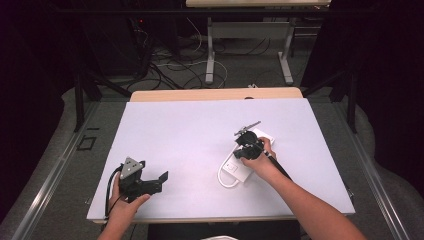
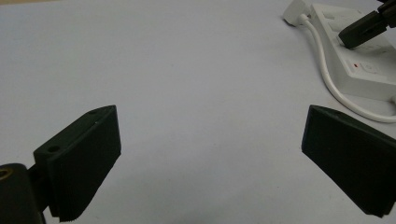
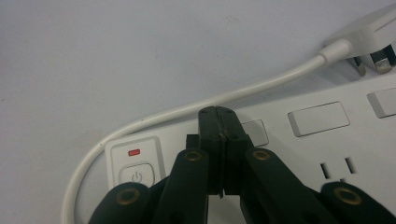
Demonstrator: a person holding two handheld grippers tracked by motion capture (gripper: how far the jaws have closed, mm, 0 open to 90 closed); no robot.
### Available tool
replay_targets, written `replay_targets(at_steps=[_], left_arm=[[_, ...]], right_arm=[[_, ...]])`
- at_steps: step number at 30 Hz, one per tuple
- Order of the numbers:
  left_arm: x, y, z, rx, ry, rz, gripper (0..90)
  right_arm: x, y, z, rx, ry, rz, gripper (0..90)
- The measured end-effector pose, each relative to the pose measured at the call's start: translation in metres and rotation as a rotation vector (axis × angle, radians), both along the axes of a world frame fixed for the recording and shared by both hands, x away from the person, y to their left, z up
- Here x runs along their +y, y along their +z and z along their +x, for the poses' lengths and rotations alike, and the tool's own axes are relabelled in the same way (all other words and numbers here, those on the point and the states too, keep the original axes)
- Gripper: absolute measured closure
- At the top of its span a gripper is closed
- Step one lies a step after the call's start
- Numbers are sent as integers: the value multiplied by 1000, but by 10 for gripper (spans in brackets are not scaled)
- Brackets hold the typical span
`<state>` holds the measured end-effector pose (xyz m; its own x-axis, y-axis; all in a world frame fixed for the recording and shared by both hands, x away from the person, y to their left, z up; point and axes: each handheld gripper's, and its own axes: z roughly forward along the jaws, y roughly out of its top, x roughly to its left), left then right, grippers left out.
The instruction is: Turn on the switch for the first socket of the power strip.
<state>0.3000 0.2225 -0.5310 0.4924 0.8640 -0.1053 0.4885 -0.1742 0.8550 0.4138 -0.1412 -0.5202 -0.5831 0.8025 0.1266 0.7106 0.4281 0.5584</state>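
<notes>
A white power strip (image 3: 317, 140) lies on the white table right of centre, also seen as the power strip (image 1: 239, 172) from above. Its switch (image 3: 136, 176) with a red light (image 3: 134, 152) sits at the near end, and its white cable (image 3: 210, 105) loops round to the plug (image 3: 369, 37) lying beside the strip. My right gripper (image 3: 218, 116) is shut with nothing between its jaws, its tips just over the strip's top face beside the switch; whether they touch it I cannot tell. My left gripper (image 2: 210, 121) stands wide open over bare table at the front left.
The white table top (image 1: 200, 130) spreads out between the two hands. A wooden edge (image 1: 215, 94) runs along its far side. Beyond it, loose cables (image 1: 175, 70) and the legs of another desk (image 1: 210, 55) stand on the floor.
</notes>
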Motion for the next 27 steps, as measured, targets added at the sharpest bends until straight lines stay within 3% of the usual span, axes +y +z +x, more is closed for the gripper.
replay_targets(at_steps=[12, 13, 17, 23, 27], left_arm=[[0, 0, 0, 0, -1, 0, 47], [0, 0, 0, 0, -1, 0, 47], [0, 0, 0, 1, -1, 1, 48], [0, 0, 0, 0, 0, -1, 48], [1, 0, 1, -1, -2, 9, 48]], right_arm=[[1, 1, 0, 5, 11, 6, 873], [0, -1, 0, -13, 24, 24, 868], [2, 0, -1, 3, 19, 6, 852], [4, 2, -2, 17, 5, 17, 769], [5, 3, -2, -14, 16, 38, 698]])
